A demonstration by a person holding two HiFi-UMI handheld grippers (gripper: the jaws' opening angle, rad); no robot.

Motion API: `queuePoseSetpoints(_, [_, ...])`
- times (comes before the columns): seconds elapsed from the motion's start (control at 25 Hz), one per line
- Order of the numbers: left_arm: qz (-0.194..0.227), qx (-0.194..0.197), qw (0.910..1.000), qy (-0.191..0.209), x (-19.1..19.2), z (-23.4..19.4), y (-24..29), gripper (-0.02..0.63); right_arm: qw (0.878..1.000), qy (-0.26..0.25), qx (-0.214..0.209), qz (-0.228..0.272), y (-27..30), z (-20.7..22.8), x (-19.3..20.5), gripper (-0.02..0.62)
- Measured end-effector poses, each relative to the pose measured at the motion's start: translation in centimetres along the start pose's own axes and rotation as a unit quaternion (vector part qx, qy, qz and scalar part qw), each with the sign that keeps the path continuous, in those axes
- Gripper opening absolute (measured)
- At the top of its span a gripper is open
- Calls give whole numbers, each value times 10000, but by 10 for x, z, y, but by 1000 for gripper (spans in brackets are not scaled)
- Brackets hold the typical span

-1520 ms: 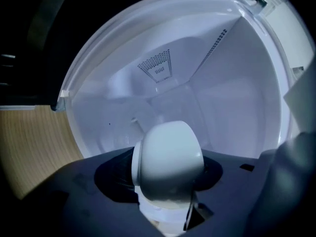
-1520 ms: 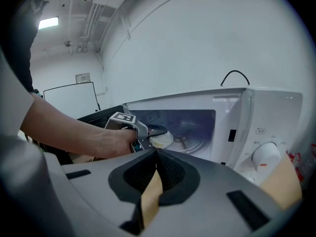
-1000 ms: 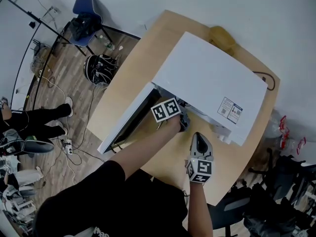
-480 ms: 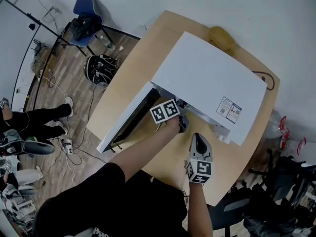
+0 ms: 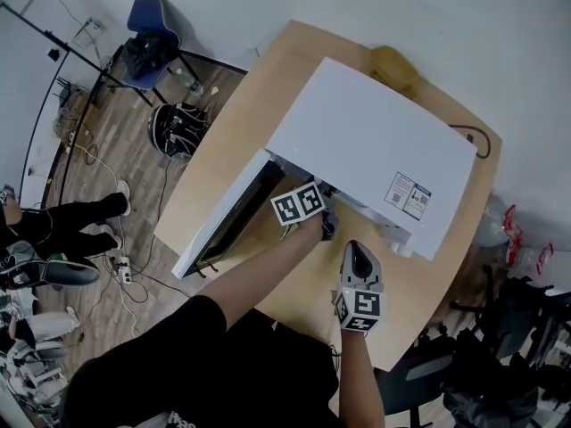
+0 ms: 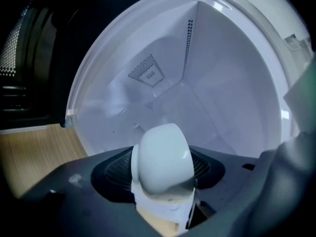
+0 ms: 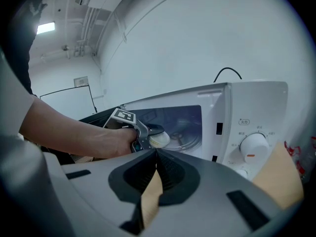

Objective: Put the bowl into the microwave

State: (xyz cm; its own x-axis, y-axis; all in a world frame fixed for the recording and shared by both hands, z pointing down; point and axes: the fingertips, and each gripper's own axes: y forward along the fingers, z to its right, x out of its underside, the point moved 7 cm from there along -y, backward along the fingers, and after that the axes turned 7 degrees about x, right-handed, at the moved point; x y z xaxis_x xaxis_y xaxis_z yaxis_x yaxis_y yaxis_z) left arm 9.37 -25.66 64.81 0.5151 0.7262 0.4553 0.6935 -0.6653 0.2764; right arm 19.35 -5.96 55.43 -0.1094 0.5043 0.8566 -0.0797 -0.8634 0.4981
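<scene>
In the left gripper view a white bowl [image 6: 163,162] sits tipped on its side between the dark pads [image 6: 116,169] of my left gripper [image 6: 163,174], facing the white microwave cavity [image 6: 197,98]. The jaws have just been opening a little, and both pads still touch the bowl. The right gripper view shows the left gripper [image 7: 148,136] carrying the bowl [image 7: 159,140] through the microwave's [image 7: 247,112] opening, near the glass turntable [image 7: 186,138]. In the head view the left gripper [image 5: 328,223] is at the opening under the microwave [image 5: 375,150]. My right gripper [image 5: 358,252] hangs shut in front, holding nothing.
The microwave door [image 5: 227,217] swings open to the left over the wooden table [image 5: 268,78]. A yellow object [image 5: 393,62] and a black cable [image 5: 477,136] lie behind the microwave. Control knob [image 7: 254,144] is on its right panel. A person's legs [image 5: 71,212] and chairs stand around.
The scene has shifted slightly in the head view; both grippers stay where they were at the microwave opening.
</scene>
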Motion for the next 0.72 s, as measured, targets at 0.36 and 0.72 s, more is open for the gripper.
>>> queuePoseSetpoints(0.36, [-89, -160, 9980, 611, -7, -2, 0, 279, 10000, 35, 5, -33, 0, -1, 2, 60])
queuePoseSetpoints(0.72, [25, -178, 9922, 1234, -16, -8, 5, 302, 9999, 55, -6, -86, 1, -1, 4, 60])
